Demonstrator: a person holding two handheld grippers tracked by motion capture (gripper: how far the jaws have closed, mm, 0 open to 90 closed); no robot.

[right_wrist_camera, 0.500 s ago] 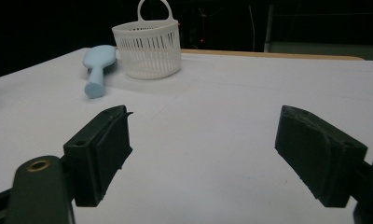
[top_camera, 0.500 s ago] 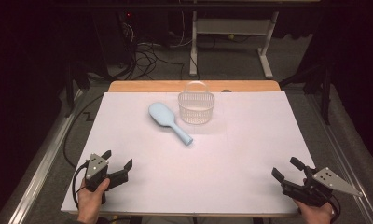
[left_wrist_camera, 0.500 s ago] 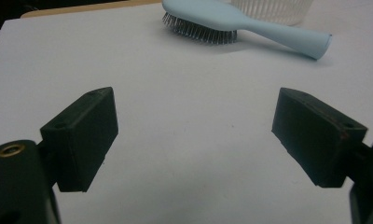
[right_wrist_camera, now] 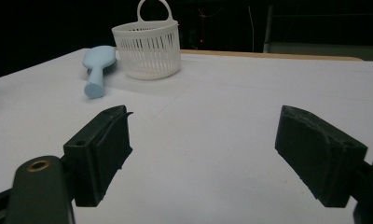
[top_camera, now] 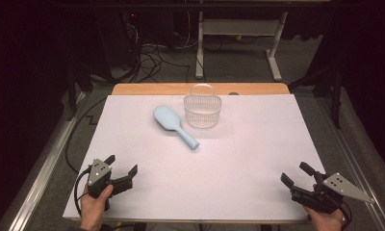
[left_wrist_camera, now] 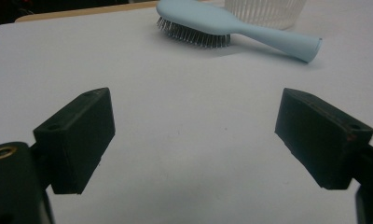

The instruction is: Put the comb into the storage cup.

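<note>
The person's left hand [top_camera: 94, 202] came in at the near left corner and gripped the left gripper [top_camera: 121, 169] from below, its grey plate facing up. The jaws pointed toward the far right and stood wide apart, with nothing between them; in the left gripper view both black pads [left_wrist_camera: 77, 137] were well separated. The right hand [top_camera: 325, 219] entered at the near right corner and held the right gripper [top_camera: 296, 174], whose jaws pointed toward the far left and were likewise spread wide and empty. The two grippers were well apart.
</note>
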